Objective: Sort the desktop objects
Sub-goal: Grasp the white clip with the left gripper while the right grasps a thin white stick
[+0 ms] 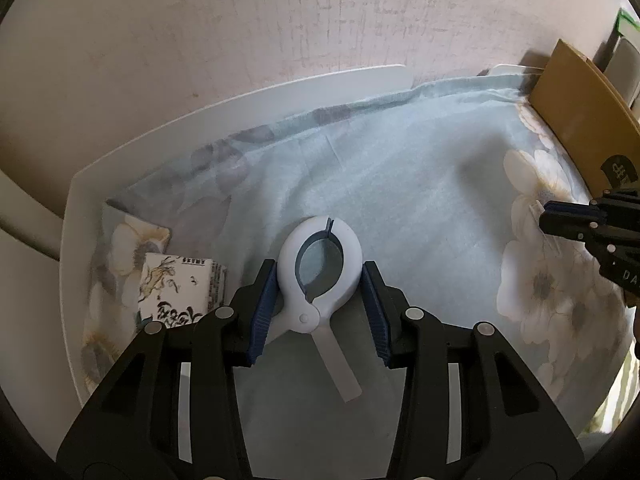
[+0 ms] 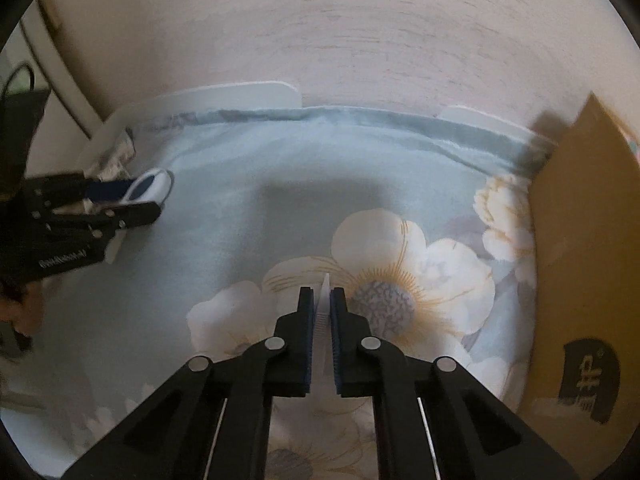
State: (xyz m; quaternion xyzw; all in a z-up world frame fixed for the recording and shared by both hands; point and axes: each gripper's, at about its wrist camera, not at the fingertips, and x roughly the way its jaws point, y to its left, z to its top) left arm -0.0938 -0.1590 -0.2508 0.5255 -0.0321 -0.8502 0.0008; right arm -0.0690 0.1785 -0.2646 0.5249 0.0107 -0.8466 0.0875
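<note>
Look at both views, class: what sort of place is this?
Probably a room at home, not a workshop: a floral cloth covers a white table set against a papered wall, with a cardboard box and a white clip on it.

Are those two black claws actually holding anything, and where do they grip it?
The left gripper squeezes a white clip by the sides of its ring head. The right gripper pinches a thin, translucent white piece edge-on; what it is cannot be told.

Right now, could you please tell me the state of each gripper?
Left gripper: jaws closed on the white clip.
Right gripper: jaws shut on a thin white strip.
</note>
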